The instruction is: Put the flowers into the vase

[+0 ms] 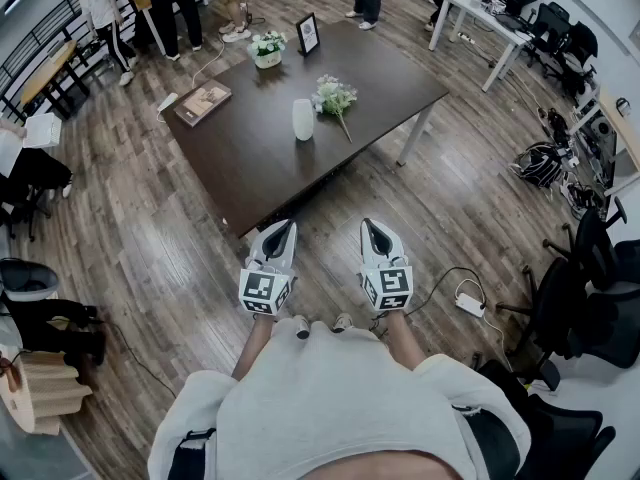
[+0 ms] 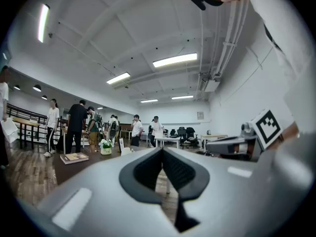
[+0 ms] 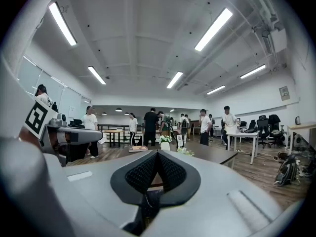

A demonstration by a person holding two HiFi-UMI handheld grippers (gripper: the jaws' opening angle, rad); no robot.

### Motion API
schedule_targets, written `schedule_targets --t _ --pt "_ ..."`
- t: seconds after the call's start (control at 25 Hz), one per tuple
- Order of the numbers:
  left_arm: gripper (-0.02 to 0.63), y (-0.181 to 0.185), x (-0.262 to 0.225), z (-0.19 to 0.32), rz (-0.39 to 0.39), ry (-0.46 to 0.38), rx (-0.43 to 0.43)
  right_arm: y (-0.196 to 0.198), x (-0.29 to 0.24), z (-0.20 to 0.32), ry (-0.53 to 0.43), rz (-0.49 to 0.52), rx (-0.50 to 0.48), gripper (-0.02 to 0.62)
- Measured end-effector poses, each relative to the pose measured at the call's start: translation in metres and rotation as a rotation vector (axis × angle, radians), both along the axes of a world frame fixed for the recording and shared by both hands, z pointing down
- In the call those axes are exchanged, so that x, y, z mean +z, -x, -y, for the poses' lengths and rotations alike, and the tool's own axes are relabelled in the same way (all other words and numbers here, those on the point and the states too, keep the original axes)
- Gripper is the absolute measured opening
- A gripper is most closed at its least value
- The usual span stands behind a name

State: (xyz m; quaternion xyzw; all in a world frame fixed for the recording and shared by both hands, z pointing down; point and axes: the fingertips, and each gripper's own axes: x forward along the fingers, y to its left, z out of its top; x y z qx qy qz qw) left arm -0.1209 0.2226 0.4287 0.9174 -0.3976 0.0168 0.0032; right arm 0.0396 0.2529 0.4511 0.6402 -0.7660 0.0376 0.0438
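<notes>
A bunch of white and green flowers lies on the dark brown table, just right of a white vase that stands upright. Both grippers hover over the wooden floor, short of the table's near corner. My left gripper is shut with nothing in it, and my right gripper is shut and empty too. In the right gripper view the flowers show small on the table beyond the closed jaws. The left gripper sees the table's left part; the right gripper points level at the table.
On the table also stand a small potted plant, a framed picture and a book. Several people stand beyond the table. Office chairs and a power strip are on the right, and a white desk stands far right.
</notes>
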Motion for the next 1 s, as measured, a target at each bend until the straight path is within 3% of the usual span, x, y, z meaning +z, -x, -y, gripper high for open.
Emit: schedule_targets --t 1.0 --pt "0.011 -0.060 0.000 -0.021 0.020 -0.004 -0.048 -0.052 0.005 -0.016 0.004 0.040 -0.082 -0.002"
